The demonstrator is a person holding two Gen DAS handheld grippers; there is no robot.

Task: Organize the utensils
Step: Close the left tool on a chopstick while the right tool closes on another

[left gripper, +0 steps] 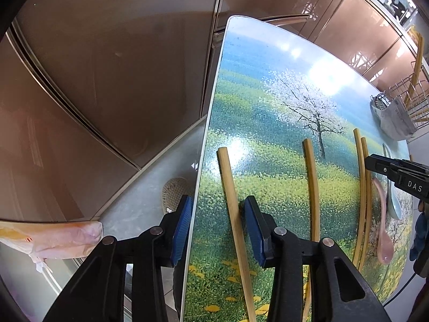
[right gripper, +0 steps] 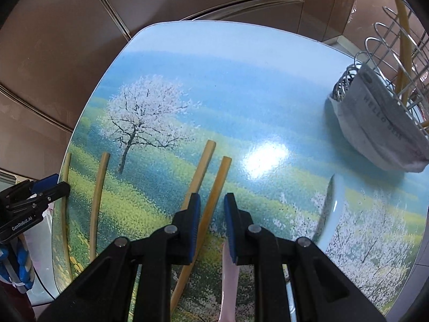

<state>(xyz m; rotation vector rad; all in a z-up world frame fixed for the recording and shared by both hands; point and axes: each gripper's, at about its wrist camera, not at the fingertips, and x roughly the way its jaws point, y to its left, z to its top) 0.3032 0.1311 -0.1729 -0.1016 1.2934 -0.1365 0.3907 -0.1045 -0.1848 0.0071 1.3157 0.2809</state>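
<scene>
My right gripper [right gripper: 211, 214] is spread over one tan bamboo chopstick [right gripper: 211, 206] on the landscape-printed table [right gripper: 241, 86], lined up to pinch it. My left gripper [left gripper: 218, 225], also spread, straddles another chopstick [left gripper: 230, 201]. Far right, the wire utensil rack [right gripper: 388, 53] waits.

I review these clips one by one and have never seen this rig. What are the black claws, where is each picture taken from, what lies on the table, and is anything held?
They are handheld two-finger grippers with a fisheye camera on each. In the left wrist view the open left gripper straddles one bamboo chopstick near the table edge. In the right wrist view the open right gripper straddles another chopstick. A pink spoon, a pale blue spoon and a wire rack with a grey cloth also sit there. Nothing is held.
</scene>
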